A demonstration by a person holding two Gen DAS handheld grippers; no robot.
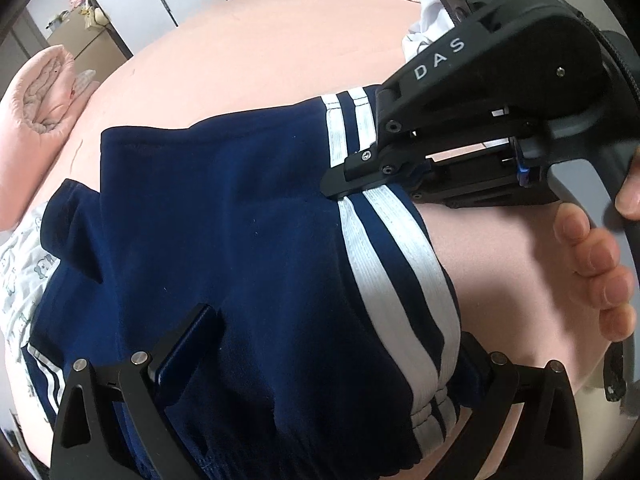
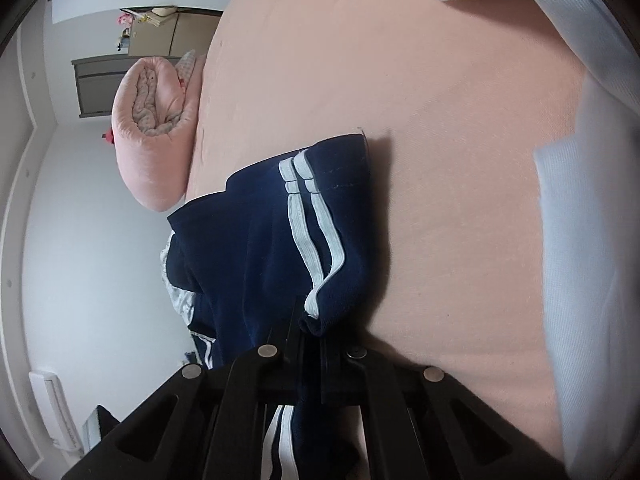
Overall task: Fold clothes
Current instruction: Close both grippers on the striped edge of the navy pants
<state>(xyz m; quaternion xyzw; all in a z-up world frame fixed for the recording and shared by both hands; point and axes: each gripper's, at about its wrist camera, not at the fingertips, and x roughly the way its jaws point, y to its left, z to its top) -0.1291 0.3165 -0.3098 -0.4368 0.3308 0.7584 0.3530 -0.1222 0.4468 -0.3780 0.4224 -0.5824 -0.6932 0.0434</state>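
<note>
Navy track garment with twin white side stripes [image 1: 248, 248], folded, lying on a pink bedsheet [image 1: 260, 52] and filling the near field of both wrist views. Left gripper [image 1: 328, 344]: jaws spread wide, one finger either side of the garment's near end, pads not pressing the cloth. Right gripper [image 2: 310, 334]: jaws clenched on a bunched navy edge of the garment at the striped side; in the left wrist view its black body comes in from the right with a hand [image 1: 596, 264] on its handle. Rolled pink quilt [image 2: 154, 136] at the bed's far edge. White cloth [image 2: 580, 208] on the sheet, well apart from the garment.
</note>
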